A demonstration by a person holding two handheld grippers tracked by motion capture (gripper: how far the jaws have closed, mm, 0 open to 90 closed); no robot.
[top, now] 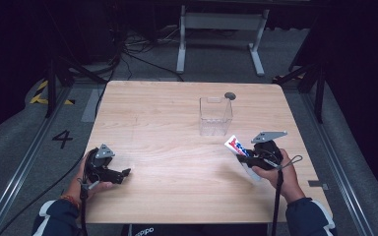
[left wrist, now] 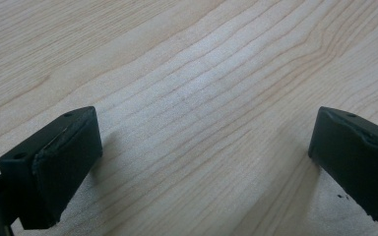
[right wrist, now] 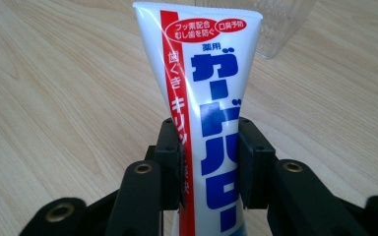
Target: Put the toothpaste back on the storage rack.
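The right hand-held gripper [right wrist: 210,164] clamps a toothpaste tube [right wrist: 204,93] mid-body, above the tabletop [top: 177,128] near a clear container [top: 215,117]; the left hand-held gripper [left wrist: 204,162] rests wide open, empty.

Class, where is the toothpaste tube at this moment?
In the high view the toothpaste tube is at the table's right side, clamped in the right gripper, just in front of the clear container.
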